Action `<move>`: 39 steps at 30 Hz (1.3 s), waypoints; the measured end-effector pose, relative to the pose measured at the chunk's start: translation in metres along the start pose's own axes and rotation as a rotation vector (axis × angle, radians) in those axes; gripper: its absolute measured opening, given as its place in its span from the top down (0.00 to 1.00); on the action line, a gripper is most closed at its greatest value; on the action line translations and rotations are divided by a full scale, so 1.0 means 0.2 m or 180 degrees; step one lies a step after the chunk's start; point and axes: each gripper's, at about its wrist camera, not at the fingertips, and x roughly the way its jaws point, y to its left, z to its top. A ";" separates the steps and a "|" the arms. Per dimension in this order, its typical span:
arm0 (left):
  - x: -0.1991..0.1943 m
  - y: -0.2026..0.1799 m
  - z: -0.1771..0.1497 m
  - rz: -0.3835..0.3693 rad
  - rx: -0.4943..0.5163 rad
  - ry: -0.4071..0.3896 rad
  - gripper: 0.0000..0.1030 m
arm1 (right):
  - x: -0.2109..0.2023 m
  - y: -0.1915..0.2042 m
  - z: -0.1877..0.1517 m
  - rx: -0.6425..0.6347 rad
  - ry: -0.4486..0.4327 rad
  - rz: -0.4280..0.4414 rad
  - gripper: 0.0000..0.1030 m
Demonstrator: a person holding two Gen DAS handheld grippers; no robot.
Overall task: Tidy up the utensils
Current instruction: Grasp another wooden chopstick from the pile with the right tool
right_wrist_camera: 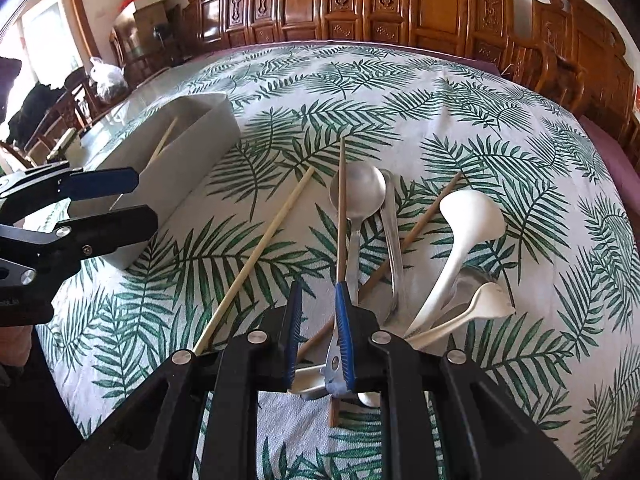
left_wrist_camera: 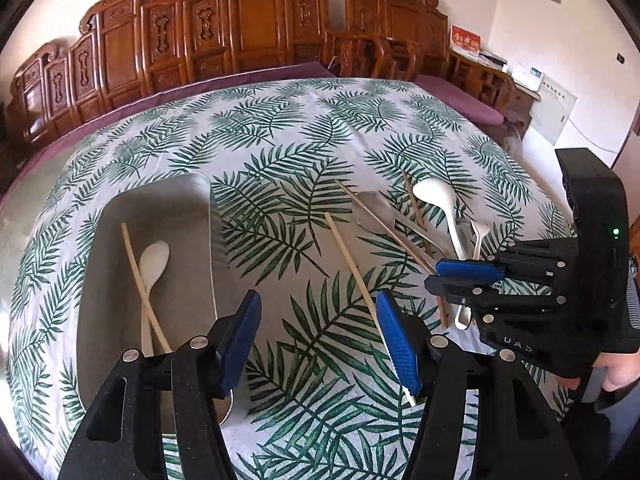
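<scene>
Picking the next utensil from the pile beside the grey tray [right_wrist_camera: 192,168]

My right gripper [right_wrist_camera: 318,334] hangs part-open, holding nothing, over the metal spoon [right_wrist_camera: 356,194] right of the tray; I should close low on one handle only. My left gripper [left_wrist_camera: 320,336] waits spread, empty.

Metal spoon [right_wrist_camera: 357,192] handle end hidden behind fingers [right_wrist_camera: 344,336]

I can make out only inverted letters, "UAG" or similar, on the right gripper [left_wrist_camera: 456,280] body.
</scene>
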 end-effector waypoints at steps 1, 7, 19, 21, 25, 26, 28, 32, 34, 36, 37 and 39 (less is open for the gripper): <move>0.00 0.00 0.00 0.0001 0.0003 0.0004 0.45 | 0.00 0.00 0.00 0.0006 0.0017 0.0001 0.82; 0.01 0.00 0.00 0.0013 -0.0003 0.0002 0.45 | 0.03 -0.01 0.05 -0.0054 -0.0104 -0.0142 0.84; 0.03 -0.03 -0.01 0.0024 0.0033 0.0017 0.45 | 0.15 -0.02 0.20 -0.0177 -0.0180 -0.0246 0.84; 0.03 -0.03 -0.01 0.0021 0.0037 0.0024 0.45 | 0.16 -0.03 0.20 -0.0190 -0.0152 -0.0270 0.84; 0.04 -0.04 -0.01 0.0020 0.0031 0.0038 0.45 | 0.18 -0.06 0.22 -0.0138 -0.0139 -0.0254 0.93; 0.04 -0.04 -0.01 0.0018 0.0035 0.0040 0.45 | 0.17 -0.06 0.22 -0.0127 -0.0152 -0.0232 0.93; 0.05 -0.06 -0.02 0.0013 0.0049 0.0033 0.45 | 0.15 -0.07 0.22 -0.0106 -0.0204 -0.0191 0.94; 0.07 -0.07 -0.03 0.0016 0.0057 0.0061 0.45 | 0.04 -0.09 0.23 0.0009 -0.0434 -0.0093 0.94; 0.08 -0.08 -0.03 0.0013 0.0061 0.0073 0.45 | -0.01 -0.11 0.24 0.0088 -0.0573 -0.0046 0.94; 0.10 -0.09 -0.04 -0.0006 0.0064 0.0088 0.45 | -0.07 -0.13 0.25 0.0157 -0.0713 -0.0016 0.94; 0.11 -0.10 -0.04 -0.0016 0.0066 0.0094 0.45 | -0.08 -0.13 0.25 0.0173 -0.0765 -0.0004 0.94; 0.13 -0.12 -0.05 -0.0019 0.0075 0.0114 0.45 | -0.13 -0.15 0.25 0.0215 -0.0875 -0.0004 0.94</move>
